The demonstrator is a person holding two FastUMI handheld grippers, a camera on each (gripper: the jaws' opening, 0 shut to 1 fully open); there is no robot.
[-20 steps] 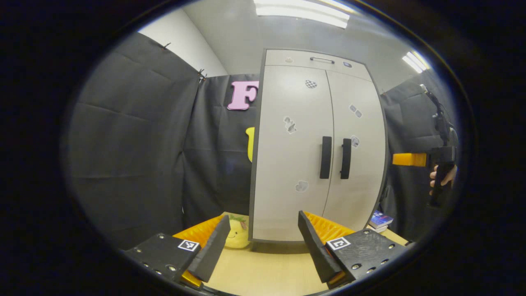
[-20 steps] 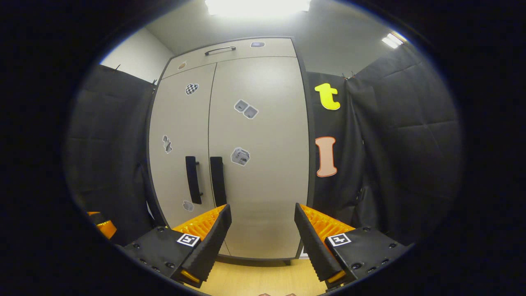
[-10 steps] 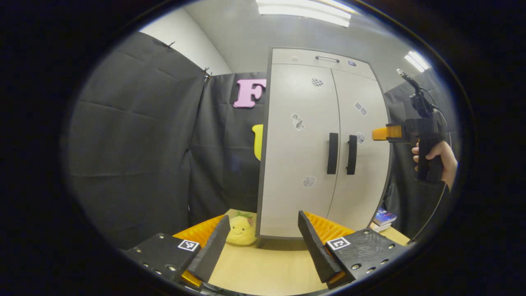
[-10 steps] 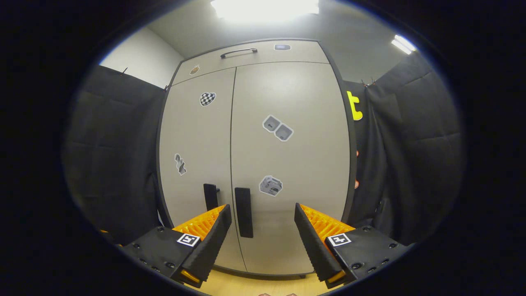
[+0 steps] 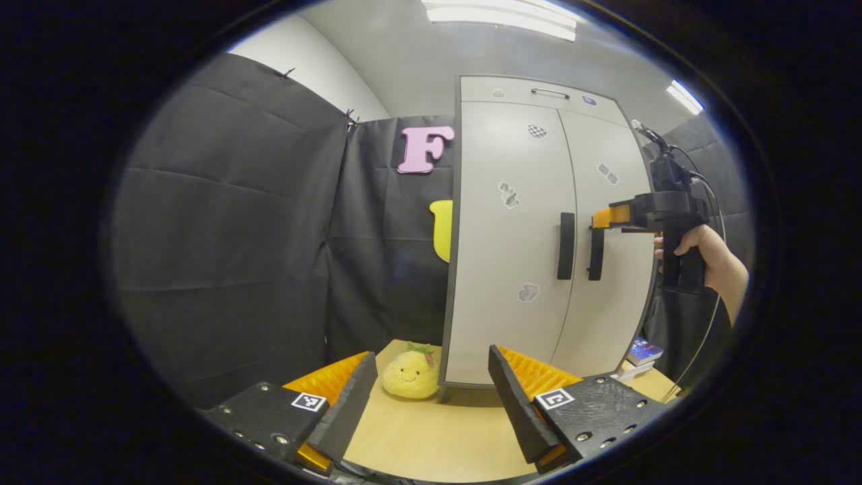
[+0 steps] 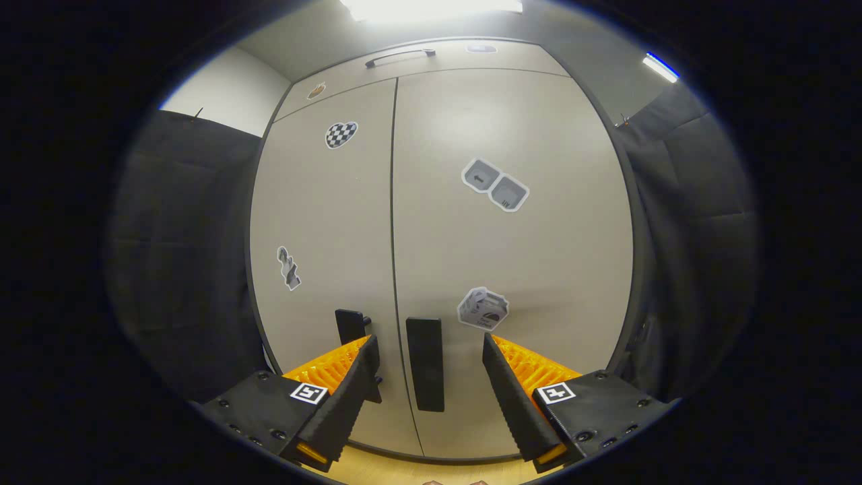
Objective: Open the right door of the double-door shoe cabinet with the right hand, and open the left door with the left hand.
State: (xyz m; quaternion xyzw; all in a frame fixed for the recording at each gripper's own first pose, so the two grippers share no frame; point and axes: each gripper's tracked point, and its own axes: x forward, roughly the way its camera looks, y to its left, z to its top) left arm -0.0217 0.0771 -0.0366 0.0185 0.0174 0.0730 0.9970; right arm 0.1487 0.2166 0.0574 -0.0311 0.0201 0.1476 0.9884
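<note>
Pale grey doors of the shoe cabinet [image 6: 438, 222] are seen shut, with the right door's handle [image 6: 425, 364] framed at 6 o'clock between the spread, empty right tongs [image 6: 428, 377], presumably lined up for a grasp. The left tongs [image 5: 431, 397] are held released and well back over the desk [image 5: 431, 438], with the left handle [image 5: 566, 245] at 2 o'clock. Swing room is judged open ahead of both doors, though a plush toy [image 5: 411, 374] is set beside the cabinet's left edge.

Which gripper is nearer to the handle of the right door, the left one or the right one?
Right. The right gripper is open just before the right door handle; the left gripper is open, low over the table, farther from the cabinet.
</note>
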